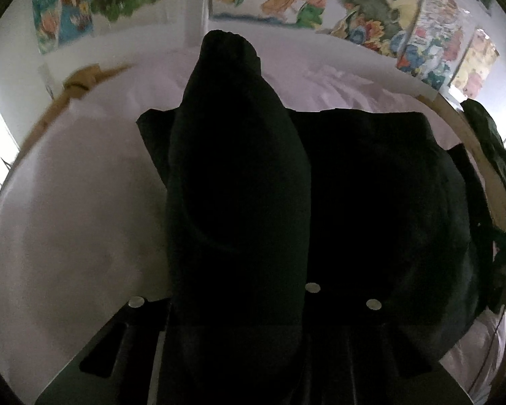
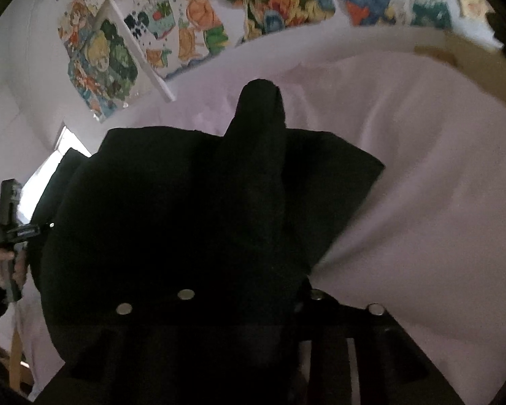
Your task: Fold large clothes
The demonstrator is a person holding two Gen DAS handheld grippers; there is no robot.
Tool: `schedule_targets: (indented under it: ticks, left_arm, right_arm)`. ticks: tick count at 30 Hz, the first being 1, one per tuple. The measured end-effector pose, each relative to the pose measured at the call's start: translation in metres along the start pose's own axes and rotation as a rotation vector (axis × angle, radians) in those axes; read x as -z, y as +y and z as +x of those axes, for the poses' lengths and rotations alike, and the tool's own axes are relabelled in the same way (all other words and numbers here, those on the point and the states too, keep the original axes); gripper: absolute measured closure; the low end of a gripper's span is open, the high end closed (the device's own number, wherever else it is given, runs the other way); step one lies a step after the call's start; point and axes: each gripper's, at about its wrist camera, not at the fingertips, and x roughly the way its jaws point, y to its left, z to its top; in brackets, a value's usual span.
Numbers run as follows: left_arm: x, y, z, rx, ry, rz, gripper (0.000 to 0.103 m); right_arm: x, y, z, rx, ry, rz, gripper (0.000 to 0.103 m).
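Both claws, left gripper [image 1: 231, 44] and right gripper [image 2: 261, 91], pinch folds of the black garment [image 1: 371, 185] raised at frame center over the pale bedsheet [image 1: 67, 219], colorful posters [image 2: 172, 33] along the top.

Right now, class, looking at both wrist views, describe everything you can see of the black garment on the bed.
The black garment is a large, matte, soft-looking piece of cloth, too dark to show seams or details. Part of it lies spread on the pale sheet with a straight far edge and a squared corner. Its near portions are bunched and drawn up into both grippers: the left gripper and the right gripper are each shut on a fold, cloth draped over their fingers.
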Motion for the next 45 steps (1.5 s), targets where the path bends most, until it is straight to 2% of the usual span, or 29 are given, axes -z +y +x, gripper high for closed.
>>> schedule_targets:
  ticks: [2, 4, 9, 13, 17, 22, 26, 28, 30, 31, 33, 35, 37, 38, 41, 43, 45]
  left_arm:
    - [0.010, -0.012, -0.027, -0.016, -0.022, 0.034, 0.087]
    - [0.017, -0.030, -0.051, -0.047, -0.043, 0.073, 0.087]
    - [0.048, -0.040, -0.115, -0.022, -0.039, 0.016, 0.087]
    - [0.071, -0.051, -0.141, -0.022, -0.045, 0.014, 0.087]
    - [0.096, -0.060, -0.130, -0.028, -0.015, 0.020, 0.087]
    - [0.116, -0.058, -0.085, -0.039, -0.035, -0.020, 0.083]
    - [0.115, -0.049, -0.068, -0.077, -0.035, -0.018, 0.070]
    - [0.114, -0.037, -0.064, -0.065, -0.028, -0.058, 0.064]
    - [0.115, -0.028, -0.064, -0.051, -0.020, -0.087, 0.059]
    - [0.114, -0.024, -0.065, -0.049, -0.019, -0.091, 0.056]
    - [0.115, -0.018, -0.070, -0.069, -0.027, -0.122, 0.050]
    - [0.118, -0.012, -0.079, -0.065, -0.054, -0.166, 0.046]
    - [0.120, -0.007, -0.088, -0.060, -0.079, -0.208, 0.033]
    - [0.122, -0.005, -0.093, -0.061, -0.091, -0.220, 0.030]
    - [0.125, -0.008, -0.108, -0.082, -0.124, -0.220, 0.028]
    - [0.129, -0.011, -0.117, -0.099, -0.146, -0.212, 0.026]
    - [0.135, -0.016, -0.127, -0.105, -0.174, -0.214, 0.023]
  right_arm:
    - [0.000, 0.015, -0.022, 0.009, -0.015, 0.019, 0.085]
    - [0.002, 0.044, -0.054, 0.040, -0.039, -0.014, 0.085]
    - [0.012, 0.081, -0.120, 0.062, -0.067, 0.002, 0.085]
    - [0.042, 0.096, -0.151, 0.065, -0.056, 0.014, 0.085]
    - [0.082, 0.091, -0.158, 0.072, -0.034, 0.072, 0.085]
    - [0.112, 0.076, -0.130, 0.177, 0.004, 0.069, 0.082]
    - [0.113, 0.069, -0.118, 0.212, -0.008, 0.058, 0.070]
    - [0.114, 0.069, -0.115, 0.236, -0.004, 0.045, 0.066]
    - [0.118, 0.068, -0.115, 0.258, 0.001, 0.037, 0.057]
    - [0.119, 0.067, -0.116, 0.272, 0.000, 0.034, 0.055]
    - [0.123, 0.068, -0.119, 0.313, -0.006, 0.033, 0.039]
    - [0.126, 0.071, -0.126, 0.343, -0.027, 0.019, 0.034]
    - [0.128, 0.076, -0.132, 0.357, -0.045, -0.002, 0.027]
    - [0.130, 0.078, -0.136, 0.363, -0.056, -0.014, 0.025]
    - [0.135, 0.086, -0.145, 0.386, -0.081, -0.040, 0.017]
    - [0.138, 0.092, -0.150, 0.392, -0.098, -0.048, 0.015]
    - [0.142, 0.097, -0.157, 0.402, -0.115, -0.054, 0.007]
